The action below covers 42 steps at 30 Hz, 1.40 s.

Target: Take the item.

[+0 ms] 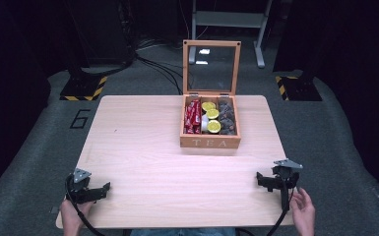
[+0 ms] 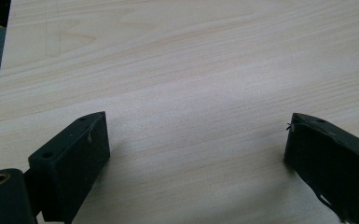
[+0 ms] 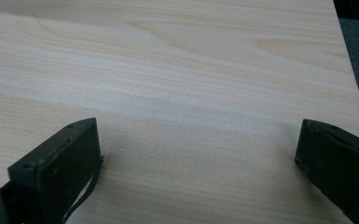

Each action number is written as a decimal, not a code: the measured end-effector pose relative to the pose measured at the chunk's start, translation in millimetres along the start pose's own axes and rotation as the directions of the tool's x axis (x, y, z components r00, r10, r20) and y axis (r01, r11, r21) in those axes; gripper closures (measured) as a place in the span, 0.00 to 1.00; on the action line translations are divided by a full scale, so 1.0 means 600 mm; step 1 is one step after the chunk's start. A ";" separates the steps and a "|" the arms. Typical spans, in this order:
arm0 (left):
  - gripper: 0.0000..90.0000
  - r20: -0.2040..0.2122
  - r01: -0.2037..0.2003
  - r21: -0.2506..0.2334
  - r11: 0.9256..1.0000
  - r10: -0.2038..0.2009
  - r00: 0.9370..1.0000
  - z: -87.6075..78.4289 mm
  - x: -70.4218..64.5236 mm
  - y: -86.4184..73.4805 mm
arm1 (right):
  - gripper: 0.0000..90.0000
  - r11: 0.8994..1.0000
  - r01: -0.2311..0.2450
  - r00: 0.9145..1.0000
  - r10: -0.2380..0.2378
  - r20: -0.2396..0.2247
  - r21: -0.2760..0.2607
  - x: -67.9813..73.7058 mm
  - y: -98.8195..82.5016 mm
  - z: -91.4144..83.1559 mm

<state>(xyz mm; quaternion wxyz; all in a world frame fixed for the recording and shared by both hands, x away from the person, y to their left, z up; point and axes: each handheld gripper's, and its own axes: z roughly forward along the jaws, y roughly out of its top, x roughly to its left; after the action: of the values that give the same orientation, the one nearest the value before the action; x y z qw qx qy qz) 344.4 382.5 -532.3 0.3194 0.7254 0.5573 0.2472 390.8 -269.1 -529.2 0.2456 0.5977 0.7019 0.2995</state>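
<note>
While both sets of jaws are spread wide with nothing pinched, the left gripper (image 1: 89,189) and right gripper (image 1: 274,178) are parked low at the table's (image 1: 142,147) near corners, aimed inward, so only bare woodgrain is caught up close. The tea box (image 1: 210,123) is set mid-table toward the far edge, lid up, long axis running away, well apart from both; it's seen from above.

Left gripper (image 1: 96,189) jaws wide apart; right gripper (image 1: 268,179) likewise, empty.
</note>
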 end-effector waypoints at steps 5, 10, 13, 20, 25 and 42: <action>0.07 -0.001 -0.001 0.000 1.000 0.001 1.000 0.000 0.000 0.000 | 0.00 1.000 0.001 1.000 -0.001 0.000 0.000 0.000 0.000 0.000; 0.05 0.001 -0.002 0.013 1.000 0.002 1.000 0.003 -0.001 0.005 | 0.00 1.000 0.002 1.000 -0.002 0.000 -0.002 0.000 0.000 0.000; 0.03 0.022 -0.010 0.036 0.999 0.009 1.000 0.005 -0.007 0.011 | 0.00 1.000 0.028 0.999 -0.028 -0.019 -0.002 -0.004 0.000 0.000; 0.02 0.057 -0.054 -0.005 0.999 0.055 0.997 -0.010 -0.033 0.049 | 0.00 1.000 0.030 0.999 -0.031 -0.029 -0.005 -0.005 0.001 0.001; 0.03 0.084 -0.094 -0.029 0.995 0.096 0.992 -0.016 -0.054 0.078 | 0.00 0.999 0.036 0.999 -0.037 -0.032 -0.008 -0.006 0.001 0.002; 0.05 0.172 -0.240 -0.077 0.968 0.250 0.953 -0.001 -0.133 0.166 | 0.00 0.999 0.048 0.998 -0.048 -0.033 -0.006 -0.007 0.001 0.002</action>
<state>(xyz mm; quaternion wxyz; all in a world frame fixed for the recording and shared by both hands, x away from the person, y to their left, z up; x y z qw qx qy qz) 388.6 288.0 -458.6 0.3556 0.7991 0.4249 0.2333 392.7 -273.1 -529.5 0.2429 0.5751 0.7191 0.3052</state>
